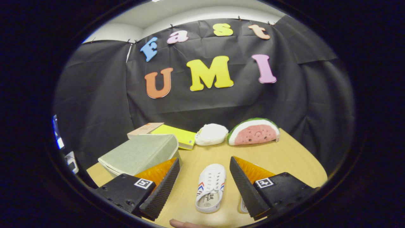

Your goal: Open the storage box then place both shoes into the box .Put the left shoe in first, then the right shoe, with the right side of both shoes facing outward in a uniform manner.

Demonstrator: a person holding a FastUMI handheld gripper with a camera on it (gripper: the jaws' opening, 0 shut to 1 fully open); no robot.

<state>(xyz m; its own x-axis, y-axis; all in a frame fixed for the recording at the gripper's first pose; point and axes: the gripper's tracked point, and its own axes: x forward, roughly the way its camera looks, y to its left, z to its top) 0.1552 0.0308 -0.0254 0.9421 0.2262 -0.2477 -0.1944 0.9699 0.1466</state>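
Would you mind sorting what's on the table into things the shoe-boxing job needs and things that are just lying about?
Belongs to the job:
- storage box, lid shut
- white shoe, between the open gripper fingers
- second shoe, mostly hidden behind one finger

Just lying about:
- watermelon plush
- white plush
- yellow book
- tan book

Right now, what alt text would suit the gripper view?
An open gripper hovers over a wooden table, a white canvas shoe lying between its fingers. A closed grey-green fabric storage box sits ahead beside one finger.

White shoe (210,188) upright (toe away) — green storage box (140,153) closed
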